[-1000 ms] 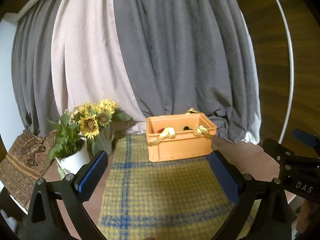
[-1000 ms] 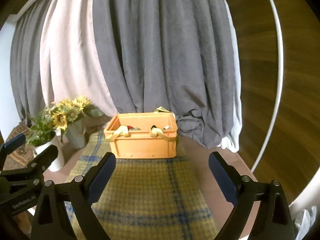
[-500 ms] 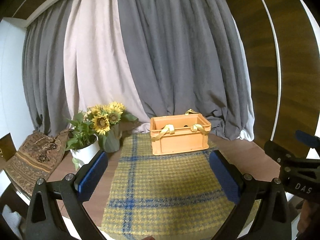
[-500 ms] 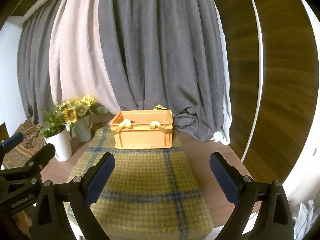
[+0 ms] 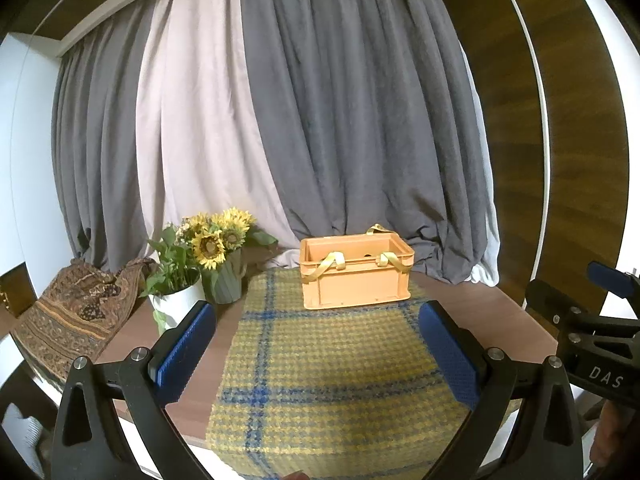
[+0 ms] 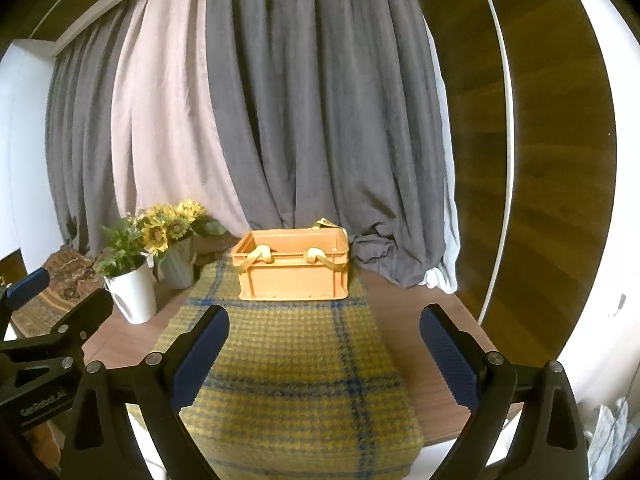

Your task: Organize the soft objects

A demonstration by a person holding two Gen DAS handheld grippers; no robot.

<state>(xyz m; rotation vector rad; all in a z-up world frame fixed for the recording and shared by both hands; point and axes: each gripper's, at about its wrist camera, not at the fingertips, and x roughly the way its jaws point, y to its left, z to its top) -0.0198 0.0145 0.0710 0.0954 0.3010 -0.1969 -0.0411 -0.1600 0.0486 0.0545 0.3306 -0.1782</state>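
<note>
Fingers on left gripper (image 5: 316, 348) and right gripper (image 6: 324, 350) spread empty; orange crate (image 5: 355, 270) looks light, rigid; grab its limp yellow straps (image 5: 326, 264).

— What is sitting on the table (image 6: 404, 300) right now?

— An orange crate (image 6: 294, 266) is standing at the far end of a yellow-and-blue plaid blanket (image 6: 296, 380), with yellow straps (image 6: 260, 256) hanging over its front rim.

— And the right gripper (image 6: 324, 356)?

— It is hovering above the near part of the blanket, its blue-padded fingers (image 6: 202, 354) spread wide with nothing between them, well apart from the crate.

— Anything to the left?

— A white pot (image 6: 134, 294) of greenery and a grey vase of sunflowers (image 6: 166, 230) are standing beside the blanket. The left gripper (image 6: 44, 320) is poking in at the frame's left edge; its jaws are not showing fully. Grey and pale curtains (image 6: 280, 120) are hanging behind.
</note>
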